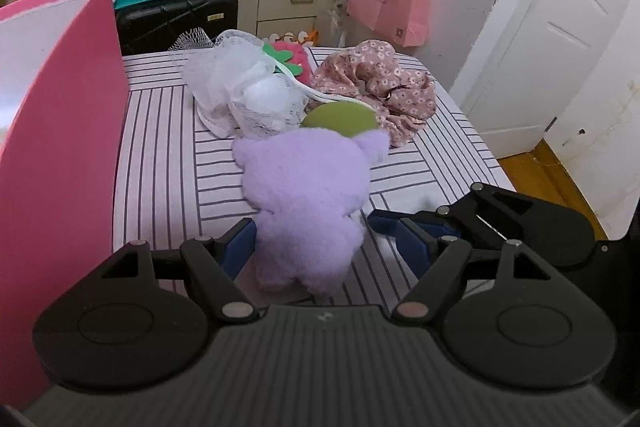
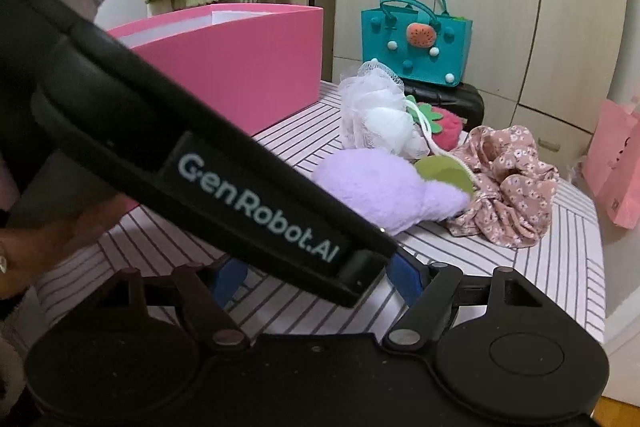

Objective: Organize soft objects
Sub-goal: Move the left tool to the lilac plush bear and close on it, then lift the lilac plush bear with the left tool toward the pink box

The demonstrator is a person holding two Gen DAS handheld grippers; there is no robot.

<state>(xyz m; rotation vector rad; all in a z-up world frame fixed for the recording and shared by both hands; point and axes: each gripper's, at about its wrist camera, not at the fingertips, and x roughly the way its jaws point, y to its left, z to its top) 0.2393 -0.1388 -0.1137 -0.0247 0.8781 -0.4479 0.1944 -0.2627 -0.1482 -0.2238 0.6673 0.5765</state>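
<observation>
Purple plush [image 1: 304, 203] between open left gripper [image 1: 320, 247] jaws.

The left wrist camera looks steeply down along its jaws, close over the striped bed [image 1: 160, 155], facing the far edge and the pink box [image 1: 60, 131]. The right wrist camera looks across from the near right. Both views share the purple plush [image 1: 304, 203] and the teal bag [image 2: 416, 39].
</observation>
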